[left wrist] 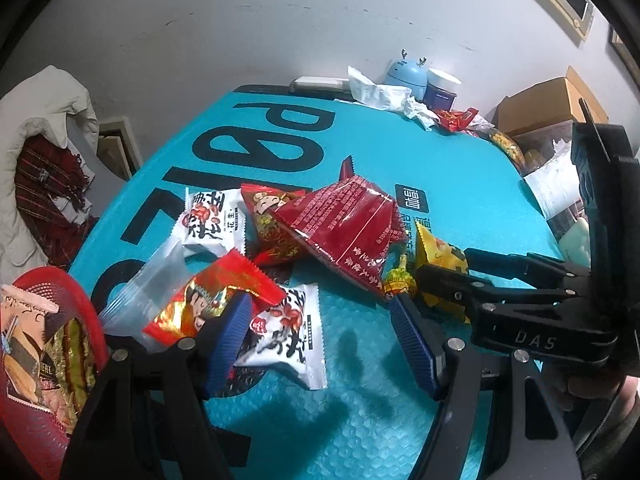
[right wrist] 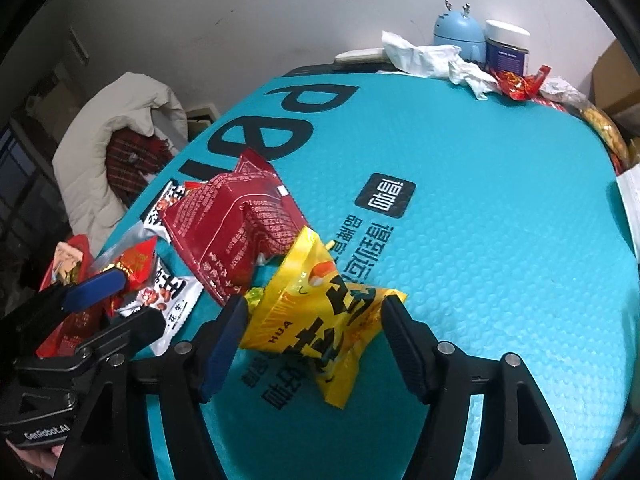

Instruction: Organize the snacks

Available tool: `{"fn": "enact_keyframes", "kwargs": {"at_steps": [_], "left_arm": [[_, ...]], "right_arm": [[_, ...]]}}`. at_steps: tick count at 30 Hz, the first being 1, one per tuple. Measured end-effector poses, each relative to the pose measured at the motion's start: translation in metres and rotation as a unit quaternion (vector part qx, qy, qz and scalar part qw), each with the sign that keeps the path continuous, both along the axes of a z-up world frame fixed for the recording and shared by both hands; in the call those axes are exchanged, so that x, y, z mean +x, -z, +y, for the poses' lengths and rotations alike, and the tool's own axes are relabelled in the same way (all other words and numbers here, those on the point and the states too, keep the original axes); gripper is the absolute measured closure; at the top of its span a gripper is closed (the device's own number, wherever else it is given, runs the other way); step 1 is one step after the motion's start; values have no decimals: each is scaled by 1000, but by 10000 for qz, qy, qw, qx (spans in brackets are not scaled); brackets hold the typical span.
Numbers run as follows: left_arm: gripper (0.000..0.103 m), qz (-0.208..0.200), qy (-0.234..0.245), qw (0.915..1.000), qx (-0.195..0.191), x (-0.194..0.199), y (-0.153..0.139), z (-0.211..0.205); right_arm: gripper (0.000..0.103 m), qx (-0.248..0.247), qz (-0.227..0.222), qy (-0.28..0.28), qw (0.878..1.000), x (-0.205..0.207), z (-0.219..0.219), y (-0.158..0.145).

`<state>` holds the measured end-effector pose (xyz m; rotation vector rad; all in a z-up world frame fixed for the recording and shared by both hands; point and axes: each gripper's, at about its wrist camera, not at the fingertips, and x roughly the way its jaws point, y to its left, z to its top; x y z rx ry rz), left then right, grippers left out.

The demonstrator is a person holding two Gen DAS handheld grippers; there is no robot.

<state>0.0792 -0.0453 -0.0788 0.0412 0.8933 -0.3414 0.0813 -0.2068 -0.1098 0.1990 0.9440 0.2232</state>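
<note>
Between the part-open jaws of the right gripper (right wrist: pixel 312 344) lay a yellow snack packet (right wrist: pixel 316 320), not visibly clamped, while the left gripper (left wrist: pixel 320 340) stood part-open over a white peanut packet (left wrist: pixel 286 336), empty; few snacks sat in the red basket (left wrist: pixel 38 432) beside it, most remained loose.

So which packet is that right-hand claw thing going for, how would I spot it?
Find the teal table cover, then the snack heap at its near edge. The yellow packet lies between the right gripper fingers, the only bright yellow one with bold black characters.
</note>
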Motion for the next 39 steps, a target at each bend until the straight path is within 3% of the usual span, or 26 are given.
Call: {"fn": "enact_keyframes", "kwargs": {"at_steps": [5,9,13,20,27,32,36,39], "left_arm": [[32,-178,89,9997,-130,-4,-7,-2],[32,-336,238,9987,-291,-7,-12,-7],[32,-417,551,9970,-346,-9,-12,-21],[54,-199,1048,9938,-316,-2,2,-48],[73,200,1183,9922,-328,10,21,-58],[73,116,1069,9941,-113,16,25,-60],[73,524,1035,9932,-89,29,40,-60],[73,481,1037,9934,-59,28,41,-61]], "right_arm": [[56,-18,-55,-84,9999,-5,0,-1],[61,-69,-56,-12,10000,-9,-6,-3],[61,-14,-34,123,9999,-16,-17,-4],[61,-25,-48,285,9996,-27,-32,-4],[59,52,-84,359,9993,-29,-40,-3],[58,-16,-108,386,9992,-30,-42,-4],[54,-111,-127,452,9988,-29,-43,-4],[50,-175,-112,523,9984,-29,-44,-3]]}}
